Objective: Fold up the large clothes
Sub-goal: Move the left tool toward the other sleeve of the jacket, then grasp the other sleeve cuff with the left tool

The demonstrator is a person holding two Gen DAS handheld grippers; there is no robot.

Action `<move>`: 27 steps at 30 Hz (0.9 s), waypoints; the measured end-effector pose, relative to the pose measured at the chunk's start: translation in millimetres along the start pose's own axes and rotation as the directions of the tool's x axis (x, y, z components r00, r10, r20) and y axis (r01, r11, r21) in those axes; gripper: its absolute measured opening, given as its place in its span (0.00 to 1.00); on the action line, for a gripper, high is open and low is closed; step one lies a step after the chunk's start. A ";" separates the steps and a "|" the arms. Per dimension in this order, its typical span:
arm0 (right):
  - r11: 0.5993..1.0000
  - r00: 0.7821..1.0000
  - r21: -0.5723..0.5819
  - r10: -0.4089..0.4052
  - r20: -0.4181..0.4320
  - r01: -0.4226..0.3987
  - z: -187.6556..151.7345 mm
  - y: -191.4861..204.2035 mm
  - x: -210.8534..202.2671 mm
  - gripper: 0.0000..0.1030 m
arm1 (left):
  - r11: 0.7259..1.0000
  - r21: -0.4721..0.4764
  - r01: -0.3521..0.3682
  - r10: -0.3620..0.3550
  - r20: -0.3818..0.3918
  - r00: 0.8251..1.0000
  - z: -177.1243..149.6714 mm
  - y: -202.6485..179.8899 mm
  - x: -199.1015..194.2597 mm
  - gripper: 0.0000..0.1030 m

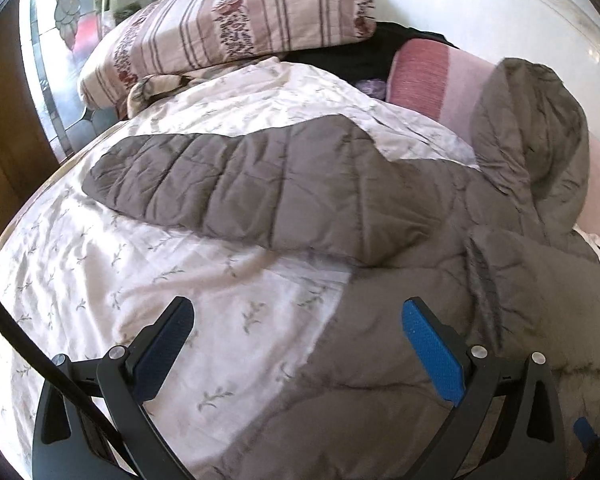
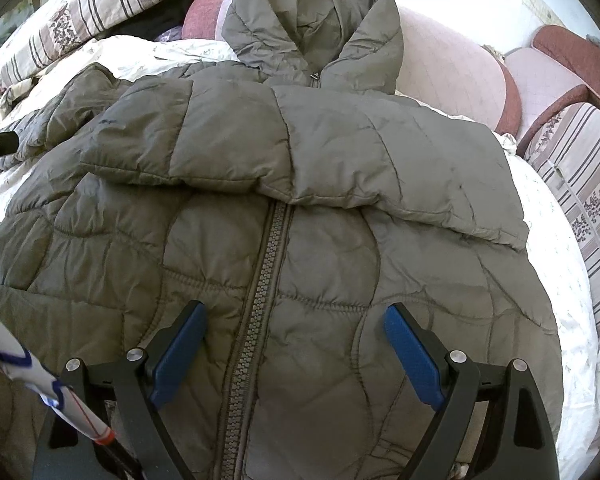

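Note:
A grey quilted hooded jacket (image 2: 300,248) lies front up on a bed, zipper (image 2: 260,280) closed, hood (image 2: 316,20) toward the pillows. One sleeve (image 2: 300,152) is folded across its chest. The other sleeve (image 1: 236,188) stretches out flat over the sheet in the left wrist view, where the jacket body (image 1: 420,360) fills the right side. My left gripper (image 1: 296,320) is open and empty, above the jacket's side edge and the sheet. My right gripper (image 2: 296,324) is open and empty, above the lower front, straddling the zipper.
The bed has a white floral sheet (image 1: 100,280). Striped floral pillows (image 1: 228,24) lie at the head, with pink cushions (image 2: 452,60) and another striped pillow (image 2: 580,184) at the right. A white, blue and red object (image 2: 40,384) crosses the lower left of the right wrist view.

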State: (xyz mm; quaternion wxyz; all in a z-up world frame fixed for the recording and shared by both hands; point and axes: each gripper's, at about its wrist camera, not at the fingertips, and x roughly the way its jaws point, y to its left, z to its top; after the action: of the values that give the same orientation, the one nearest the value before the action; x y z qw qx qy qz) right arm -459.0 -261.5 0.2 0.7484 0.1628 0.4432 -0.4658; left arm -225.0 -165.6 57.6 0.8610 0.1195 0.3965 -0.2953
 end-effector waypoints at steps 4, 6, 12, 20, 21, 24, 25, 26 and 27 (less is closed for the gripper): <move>1.000 1.000 -0.003 -0.002 0.000 0.002 -1.3 0.1 -0.1 0.91 | 0.999 -0.031 -0.016 0.016 0.006 1.000 8.1 15.3 2.6 1.00; 1.000 1.000 -0.006 -0.005 0.001 0.005 -1.6 0.5 0.1 0.91 | 0.998 -0.056 -0.026 0.027 0.008 1.000 14.7 25.6 5.1 1.00; 1.000 1.000 -0.008 -0.006 0.002 0.006 -2.2 1.2 0.5 0.91 | 0.988 -0.131 -0.078 0.081 0.015 0.997 34.7 62.9 17.4 1.00; 1.000 1.000 -0.003 0.004 0.000 -0.004 -3.2 -0.2 1.5 0.92 | 0.959 -0.269 -0.092 0.098 0.008 0.995 63.7 132.4 48.1 1.00; 1.000 1.000 0.000 0.008 -0.001 -0.008 -3.4 -1.0 1.9 0.92 | 0.952 -0.296 -0.080 0.086 0.007 0.996 66.4 144.7 52.6 0.97; 1.000 1.000 0.010 0.023 -0.008 -0.023 -3.0 -3.7 3.6 0.92 | 0.910 -0.415 -0.020 0.016 -0.013 1.000 70.4 192.0 69.7 0.76; 1.000 1.000 0.012 0.026 -0.010 -0.026 -3.0 -4.3 4.0 0.92 | 0.894 -0.448 -0.010 0.001 -0.020 1.000 69.9 204.4 75.0 0.72; 0.999 1.000 0.015 0.029 -0.012 -0.028 -3.2 -4.6 4.2 0.92 | 0.877 -0.480 -0.006 -0.008 -0.027 1.000 68.9 217.1 79.8 0.64; 0.999 0.999 0.016 0.030 -0.014 -0.030 -3.2 -4.7 4.6 0.93 | 0.859 -0.512 -0.003 -0.016 -0.032 0.999 67.5 230.4 84.5 0.60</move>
State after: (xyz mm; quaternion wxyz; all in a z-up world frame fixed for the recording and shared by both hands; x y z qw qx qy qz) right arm -463.8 -264.3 -4.5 0.7507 0.1785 0.4425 -0.4569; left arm -1.4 -46.7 31.7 0.8538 -0.1095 0.4760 -0.1803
